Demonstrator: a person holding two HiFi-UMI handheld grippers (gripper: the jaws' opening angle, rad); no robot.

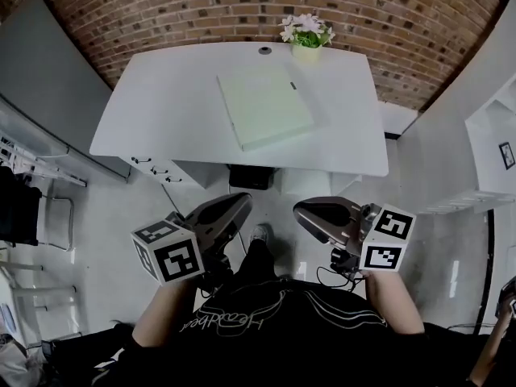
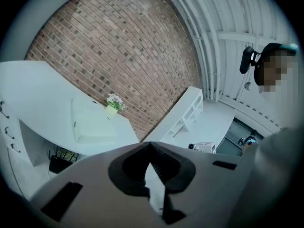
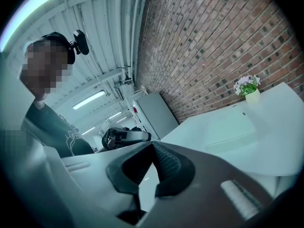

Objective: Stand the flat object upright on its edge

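A flat pale-green book (image 1: pixel 263 106) lies on the white table (image 1: pixel 161 127), near its middle and a little toward the back. The same book (image 2: pixel 90 124) shows in the left gripper view and again, as a pale slab (image 3: pixel 229 131), in the right gripper view. Both grippers hang well short of the table, close to the person's body. My left gripper (image 1: pixel 242 202) is shut with nothing between its jaws. My right gripper (image 1: pixel 300 209) is likewise shut and empty, its tip facing the left one.
A small pot of white flowers (image 1: pixel 306 37) stands at the table's back edge against the brick wall. A round grommet (image 1: pixel 265 51) sits beside it. A black bin (image 1: pixel 251 176) is under the table, drawers (image 1: pixel 157 168) at its left, white shelving (image 1: pixel 492 135) at right.
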